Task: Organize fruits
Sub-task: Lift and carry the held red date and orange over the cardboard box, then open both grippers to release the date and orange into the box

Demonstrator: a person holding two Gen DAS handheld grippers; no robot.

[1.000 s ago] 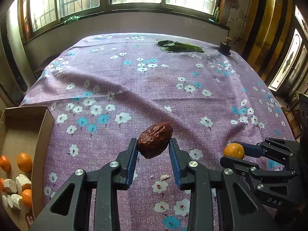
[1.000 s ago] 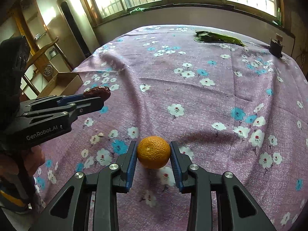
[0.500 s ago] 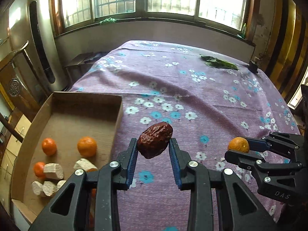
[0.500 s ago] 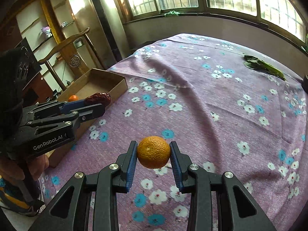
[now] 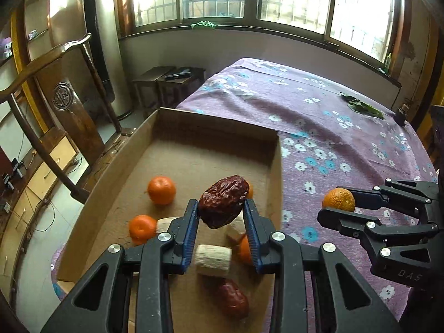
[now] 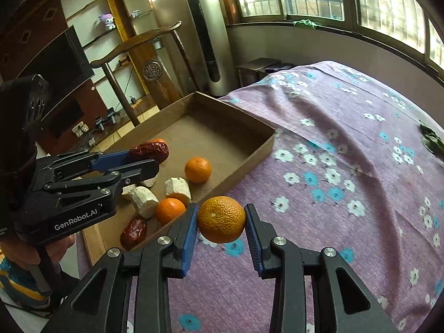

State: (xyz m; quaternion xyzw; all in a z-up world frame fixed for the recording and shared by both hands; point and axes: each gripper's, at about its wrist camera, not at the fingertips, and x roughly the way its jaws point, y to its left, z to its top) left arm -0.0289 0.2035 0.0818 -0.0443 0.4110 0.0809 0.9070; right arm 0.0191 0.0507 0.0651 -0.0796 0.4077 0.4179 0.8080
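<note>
The left hand-held gripper [image 5: 221,213] grasps a wrinkled red date [image 5: 223,201] above the cardboard box [image 5: 274,166] of fruit. The right hand-held gripper [image 6: 221,225] grasps an orange [image 6: 221,219] over the purple flowered table [image 6: 347,194], just beside the box.

Left claw [image 5: 221,216] grips a red date [image 5: 223,201] above the cardboard box [image 5: 273,166].

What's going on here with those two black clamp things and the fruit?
A person is sorting fruit with a handheld gripper in each hand. The left gripper holds a red date above the cardboard box, which already contains oranges, another date and pale chunks. The right gripper holds an orange over the tablecloth, just beside the box.
</note>
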